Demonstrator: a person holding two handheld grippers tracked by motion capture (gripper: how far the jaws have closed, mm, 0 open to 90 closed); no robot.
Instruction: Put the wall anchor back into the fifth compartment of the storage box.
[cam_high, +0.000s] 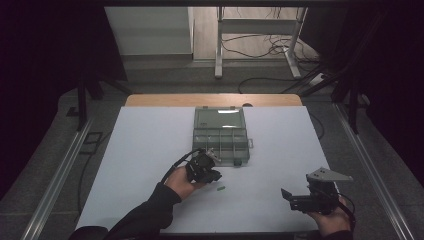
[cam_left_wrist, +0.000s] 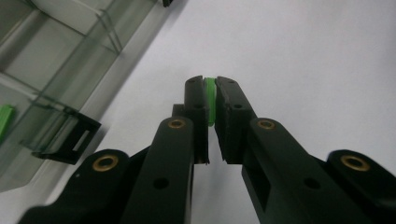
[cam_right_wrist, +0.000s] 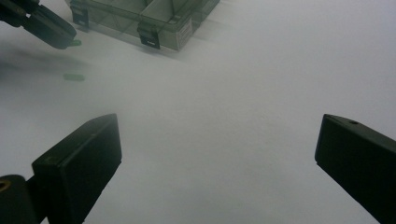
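Between the two black jaws of my left gripper (cam_left_wrist: 211, 100) sits a small green piece (cam_left_wrist: 210, 95), pinched flat between the pads near the tips, the jaws nearly closed on it. Only a thin edge of the green shows from my left gripper view. Beneath it is the white table cover (cam_left_wrist: 303, 56), and I cannot tell whether the piece touches it. Off to the side of that view is the clear plastic box (cam_left_wrist: 56, 79), with a black latch (cam_left_wrist: 70, 135) on its near wall and a second bit of green (cam_left_wrist: 5, 119) lying in one of its compartments.

From the high view, my left hand (cam_high: 181, 181) holds that gripper (cam_high: 214, 176) just in front of the box (cam_high: 221, 135), near its front left corner. The box stands open at the middle of the table, its lid laid back away from me and its tray split by dividers.

Another green piece (cam_high: 220, 188) lies loose on the white cover, just beside my left gripper and on my side of it. It shows again in my right gripper view (cam_right_wrist: 74, 77), clear of the box.

My right gripper (cam_right_wrist: 217, 154) has its jaws spread wide with nothing between them. My right hand (cam_high: 332, 220) holds it near the front right of the table, well apart from the box, with the grey plate (cam_high: 327, 175) on top.
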